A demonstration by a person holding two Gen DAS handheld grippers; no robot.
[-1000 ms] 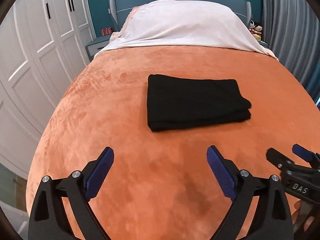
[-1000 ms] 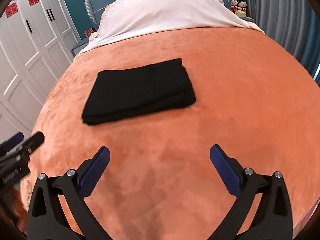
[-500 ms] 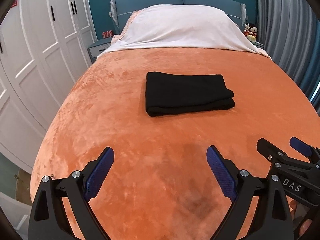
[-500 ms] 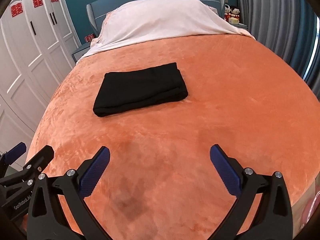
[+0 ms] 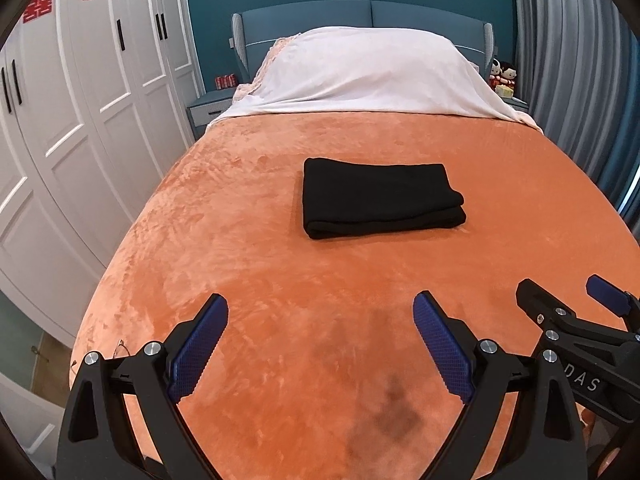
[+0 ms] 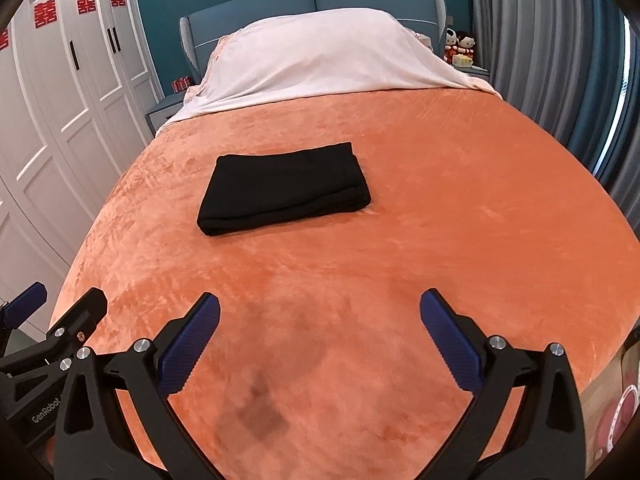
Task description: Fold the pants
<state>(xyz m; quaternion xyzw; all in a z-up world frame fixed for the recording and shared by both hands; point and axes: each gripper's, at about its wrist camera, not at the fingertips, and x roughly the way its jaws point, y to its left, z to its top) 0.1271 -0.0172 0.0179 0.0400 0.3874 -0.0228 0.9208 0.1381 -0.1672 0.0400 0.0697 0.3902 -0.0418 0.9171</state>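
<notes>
Ahead of both your grippers the orange blanket [image 5: 248, 240] covers the whole bed, running away from your fingertips up to the white sheet [image 5: 368, 72] draped over the pillows at the far end. Off to the left of your left gripper stands the white wardrobe [image 5: 80, 92], its doors marked with red paper cut-outs.

The black pants [image 5: 380, 198] lie folded into a neat flat rectangle on the blanket, well ahead of both grippers and touching neither; from your right gripper they sit ahead and a little to the left [image 6: 286, 186].

Your left gripper [image 5: 320, 344] hangs above the near part of the blanket with its blue pads [image 5: 198, 346] spread wide and nothing between them. Your right gripper [image 6: 320, 340] does the same just to its right, fingers wide apart and empty. Below each gripper a dark smudge [image 5: 394, 412] shows on the blanket.
</notes>
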